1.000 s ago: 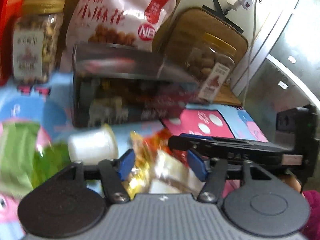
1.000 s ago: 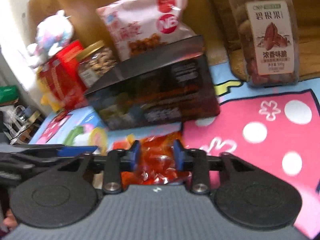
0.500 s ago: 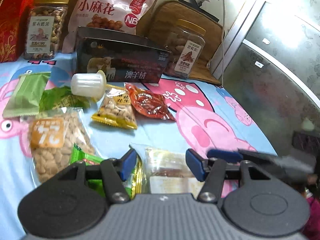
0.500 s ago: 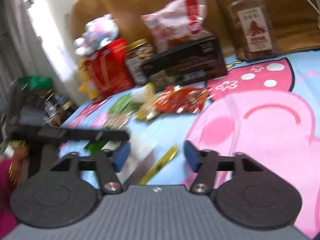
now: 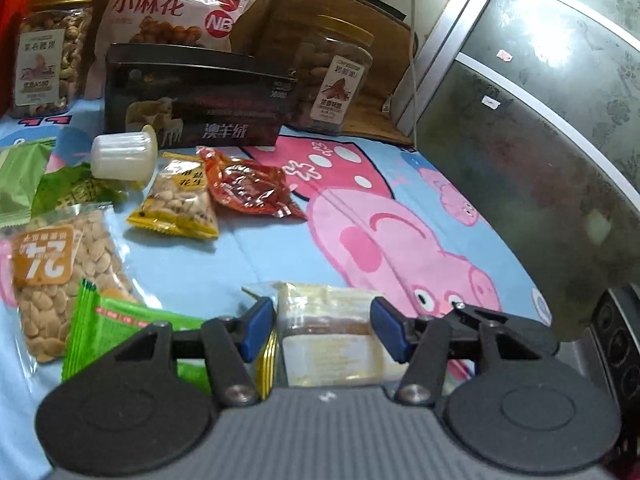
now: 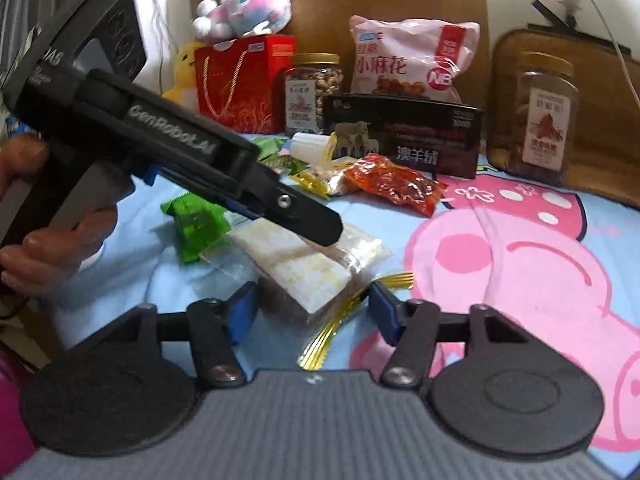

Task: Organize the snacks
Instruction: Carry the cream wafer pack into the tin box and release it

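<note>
A clear-wrapped layered cake snack (image 5: 332, 336) lies on the cartoon sheet between the open fingers of my left gripper (image 5: 324, 330). The right wrist view shows the same cake (image 6: 304, 264) between the open fingers of my right gripper (image 6: 310, 308), with the left gripper's body (image 6: 180, 152) reaching over it from the left. A gold-edged wrapper (image 6: 340, 328) lies beside the cake. A green packet (image 5: 116, 328), a nut bag (image 5: 60, 276), a yellow peanut pack (image 5: 180, 204) and a red pack (image 5: 248, 192) lie further back.
At the back stand a dark box (image 5: 200, 116), a pink-white snack bag (image 5: 176, 4), two nut jars (image 5: 44, 60) (image 5: 332, 80), a white cup (image 5: 120, 156) and a red gift bag (image 6: 240, 84) with a plush toy. A metal cabinet (image 5: 540, 140) stands at the right.
Both grippers pulled back from the red pack near the box to the cake at the front. The right gripper opened and let go of the red pack, which lies by the box.
</note>
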### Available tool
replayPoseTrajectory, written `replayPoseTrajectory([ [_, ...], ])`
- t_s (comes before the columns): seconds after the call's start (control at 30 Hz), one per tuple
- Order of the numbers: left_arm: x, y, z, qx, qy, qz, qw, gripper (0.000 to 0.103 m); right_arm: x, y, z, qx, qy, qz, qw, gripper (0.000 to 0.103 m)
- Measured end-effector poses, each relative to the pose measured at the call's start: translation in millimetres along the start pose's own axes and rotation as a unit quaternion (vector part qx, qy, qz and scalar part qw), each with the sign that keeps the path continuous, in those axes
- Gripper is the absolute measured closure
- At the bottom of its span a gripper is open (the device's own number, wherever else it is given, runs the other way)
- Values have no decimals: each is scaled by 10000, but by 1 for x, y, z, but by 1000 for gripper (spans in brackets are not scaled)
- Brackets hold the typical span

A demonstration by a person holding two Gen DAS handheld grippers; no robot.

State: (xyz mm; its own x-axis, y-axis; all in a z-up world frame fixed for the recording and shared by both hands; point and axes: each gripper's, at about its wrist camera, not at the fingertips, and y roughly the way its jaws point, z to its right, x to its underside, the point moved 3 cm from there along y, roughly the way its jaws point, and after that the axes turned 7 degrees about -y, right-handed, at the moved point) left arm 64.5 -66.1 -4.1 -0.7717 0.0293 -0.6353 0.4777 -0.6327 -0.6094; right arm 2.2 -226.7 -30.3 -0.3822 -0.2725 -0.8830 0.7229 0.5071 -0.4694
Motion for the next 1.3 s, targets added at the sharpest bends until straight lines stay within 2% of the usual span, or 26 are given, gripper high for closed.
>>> replayPoseTrajectory([
  [0.1, -12, -6, 9, 110, 206, 111, 9997, 49, -15, -11, 7, 61, 67, 121, 9999, 42],
  [0.27, -58, -19, 29, 359, 443, 453, 9973, 49, -68, -20, 23, 412, -643, 266, 9967, 42],
  [0.4, -102, -27, 43, 341, 516, 792, 9949, 49, -116, -16, 48, 434, -1060, 298, 9930, 42],
  [0.5, -145, -28, 49, 252, 554, 996, 9932, 48, -150, -5, 74, 386, -1229, 283, 9913, 42],
  [0.6, -193, -15, 44, 115, 404, 1027, 9938, 49, -181, 21, 103, 294, -1148, 174, 9928, 42],
  [0.73, -232, 17, 15, -55, 185, 1029, 9945, 48, -189, 65, 130, 130, -992, 20, 9950, 42],
  [0.83, -244, 46, -16, -311, -46, 910, 9954, 48, -182, 106, 142, -90, -759, -158, 9970, 42],
  [0.97, -247, 69, -58, -638, -378, 780, 9942, 48, -175, 153, 138, -227, -778, -391, 9959, 40],
  [1.07, -243, 83, -81, -847, -550, 560, 9933, 46, -165, 176, 137, -85, -833, -590, 9947, 38],
  [1.17, -235, 92, -89, -913, -516, 379, 9938, 43, -160, 176, 137, 91, -830, -481, 9953, 37],
  [1.3, -226, 81, -88, -834, -492, 449, 9943, 43, -162, 156, 138, 175, -706, -280, 9970, 37],
])
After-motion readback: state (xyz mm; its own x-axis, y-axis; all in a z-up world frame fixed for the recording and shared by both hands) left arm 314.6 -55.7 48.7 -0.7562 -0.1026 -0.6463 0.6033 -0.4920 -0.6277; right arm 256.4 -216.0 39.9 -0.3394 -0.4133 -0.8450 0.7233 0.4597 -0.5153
